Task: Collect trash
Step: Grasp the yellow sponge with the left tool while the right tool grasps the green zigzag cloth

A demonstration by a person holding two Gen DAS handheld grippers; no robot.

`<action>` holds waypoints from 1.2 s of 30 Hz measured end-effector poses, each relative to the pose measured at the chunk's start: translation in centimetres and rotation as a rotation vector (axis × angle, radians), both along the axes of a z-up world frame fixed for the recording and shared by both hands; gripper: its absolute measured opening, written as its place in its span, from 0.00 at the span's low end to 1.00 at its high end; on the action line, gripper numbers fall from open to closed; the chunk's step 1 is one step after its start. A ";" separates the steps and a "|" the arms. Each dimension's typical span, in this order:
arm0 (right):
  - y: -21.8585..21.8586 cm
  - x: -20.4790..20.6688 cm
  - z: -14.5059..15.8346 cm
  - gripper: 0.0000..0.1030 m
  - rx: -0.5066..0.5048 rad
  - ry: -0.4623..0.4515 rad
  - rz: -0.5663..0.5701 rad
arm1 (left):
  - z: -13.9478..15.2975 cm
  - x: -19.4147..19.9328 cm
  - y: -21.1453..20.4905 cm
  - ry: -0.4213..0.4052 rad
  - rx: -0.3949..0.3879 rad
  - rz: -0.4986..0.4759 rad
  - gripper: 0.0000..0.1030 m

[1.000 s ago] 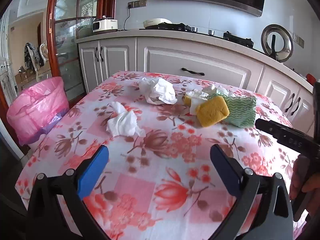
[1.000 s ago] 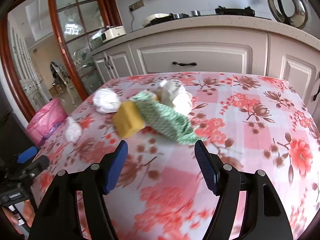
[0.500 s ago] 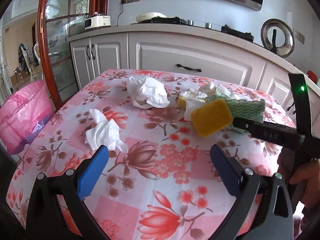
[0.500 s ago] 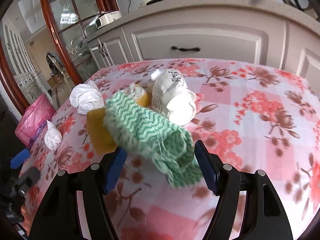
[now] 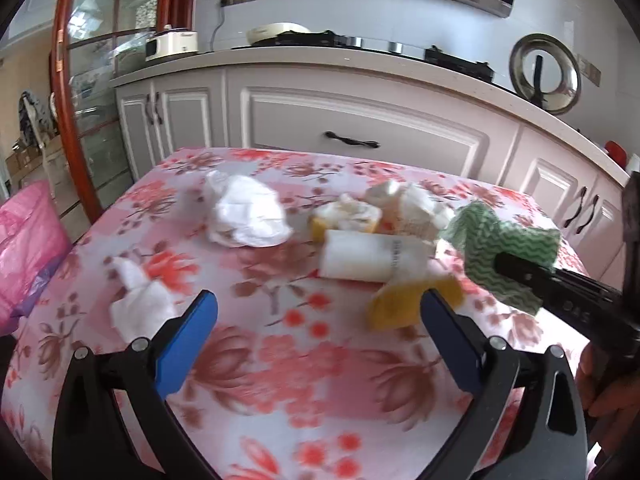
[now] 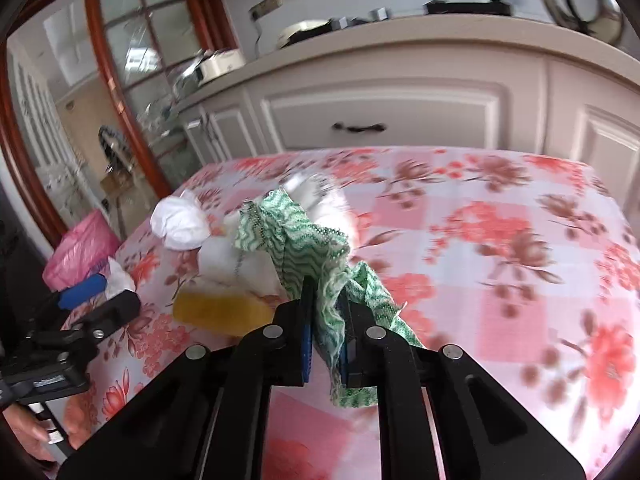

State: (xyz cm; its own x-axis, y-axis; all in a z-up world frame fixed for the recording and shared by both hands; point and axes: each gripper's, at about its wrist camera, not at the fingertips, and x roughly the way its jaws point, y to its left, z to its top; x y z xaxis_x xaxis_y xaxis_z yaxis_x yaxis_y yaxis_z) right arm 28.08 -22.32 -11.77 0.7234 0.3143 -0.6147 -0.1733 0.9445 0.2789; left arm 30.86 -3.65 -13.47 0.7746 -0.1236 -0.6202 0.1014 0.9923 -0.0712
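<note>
- The right tool is clamped on the green wavy-patterned cloth, which bunches up above its jaws over the floral-covered bench.
- The left tool stands with its blue pads apart, nothing between them.
- A yellow sponge, a white cup and crumpled tissues lie on the bench.
- A pink-lined bin stands beside the bench's left edge.

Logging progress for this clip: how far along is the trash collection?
Early. Nothing shows as binned. The right gripper is shut on the green cloth. The left gripper is open and empty. Tissues, a white cup and a yellow sponge remain on the table.
</note>
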 end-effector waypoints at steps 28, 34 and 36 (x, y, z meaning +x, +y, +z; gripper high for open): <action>-5.1 -3.5 0.6 0.11 0.075 -0.003 -0.086 | -4.5 1.5 -7.4 0.150 0.025 -0.117 0.54; -3.4 -5.4 1.8 0.11 0.066 -0.021 -0.064 | -2.6 -0.6 -6.1 0.099 0.018 -0.102 0.54; -2.9 -6.0 2.2 0.11 0.065 -0.028 -0.059 | -1.8 -1.5 -5.5 0.079 0.017 -0.099 0.54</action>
